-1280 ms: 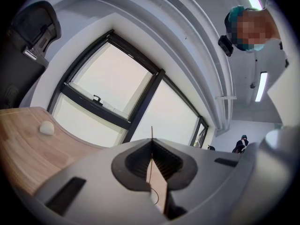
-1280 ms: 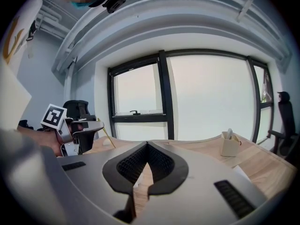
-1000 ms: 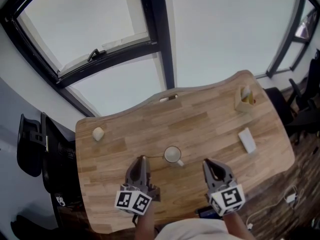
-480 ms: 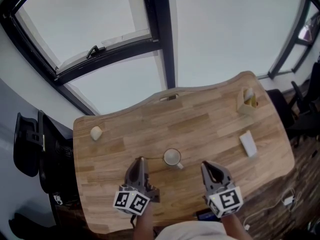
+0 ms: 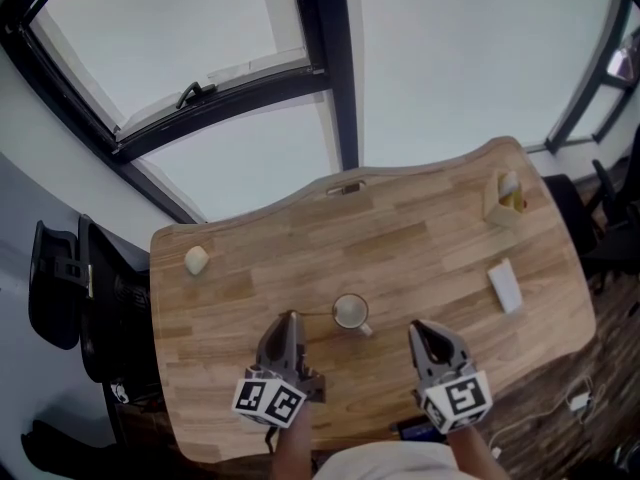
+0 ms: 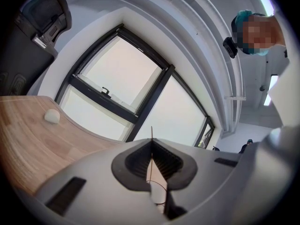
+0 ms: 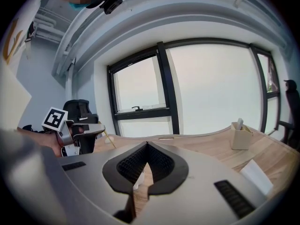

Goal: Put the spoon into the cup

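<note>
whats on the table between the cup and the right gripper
Nothing. In the head view, only bare wooden table lies between the cup and the right gripper.

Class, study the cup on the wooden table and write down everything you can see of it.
The cup is a white mug, ceramic by its look, with a round open mouth and one handle pointing toward the right gripper. It stands upright on the wooden table, ahead of and between both grippers. The thin spoon held in the left gripper points at its rim; whether they touch cannot be told.
</note>
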Tool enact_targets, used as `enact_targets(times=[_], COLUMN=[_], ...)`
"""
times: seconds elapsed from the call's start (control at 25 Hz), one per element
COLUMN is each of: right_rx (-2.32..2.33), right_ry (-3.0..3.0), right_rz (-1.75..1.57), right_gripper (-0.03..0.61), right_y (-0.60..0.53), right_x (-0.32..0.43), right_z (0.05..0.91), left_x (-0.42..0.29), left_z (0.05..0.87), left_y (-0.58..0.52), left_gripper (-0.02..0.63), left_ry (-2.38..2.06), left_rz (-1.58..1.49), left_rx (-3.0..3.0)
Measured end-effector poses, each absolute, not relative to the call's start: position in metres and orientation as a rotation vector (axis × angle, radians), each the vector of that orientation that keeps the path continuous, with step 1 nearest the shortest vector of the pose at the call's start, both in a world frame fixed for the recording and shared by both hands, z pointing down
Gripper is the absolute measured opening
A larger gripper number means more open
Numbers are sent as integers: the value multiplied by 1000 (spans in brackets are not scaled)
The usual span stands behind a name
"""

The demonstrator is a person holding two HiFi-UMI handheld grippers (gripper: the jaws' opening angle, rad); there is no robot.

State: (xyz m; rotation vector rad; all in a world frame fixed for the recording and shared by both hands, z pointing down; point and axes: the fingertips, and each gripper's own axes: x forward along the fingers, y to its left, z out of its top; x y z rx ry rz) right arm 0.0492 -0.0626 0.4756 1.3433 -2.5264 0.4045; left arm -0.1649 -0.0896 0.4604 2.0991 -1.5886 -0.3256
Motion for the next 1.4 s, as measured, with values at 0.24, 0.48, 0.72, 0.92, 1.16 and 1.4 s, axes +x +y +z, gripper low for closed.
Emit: enact_targets(times=[0.24, 0.48, 0.72, 0.92, 1.16, 1.4], right_rx=[1365, 1360, 1327, 1314, 1300, 1296], right_ry=[-2527, -2539, -2543, -2536, -2523, -2527], right_rz=[411, 397, 391, 401, 413, 401], right_gripper=[-3, -3, -3, -3, -3, -3], right_y=[-71, -82, -88, -89, -89, -89], right_x=[50, 47, 36, 32, 28, 26], right_z=[477, 477, 479, 487, 490, 488], left_x=[-160, -159, -158, -159, -162, -160], left_z=[469, 474, 483, 490, 499, 500], left_y=[-94, -97, -100, -103, -103, -103], left_gripper=[2, 2, 2, 2, 2, 2], left_ry=[-1575, -1568, -1553, -1542, -1524, -1514], left_rz=[-287, -258, -243, -228, -205, -180], left_rx=[2110, 2115, 2110, 2105, 2115, 2133])
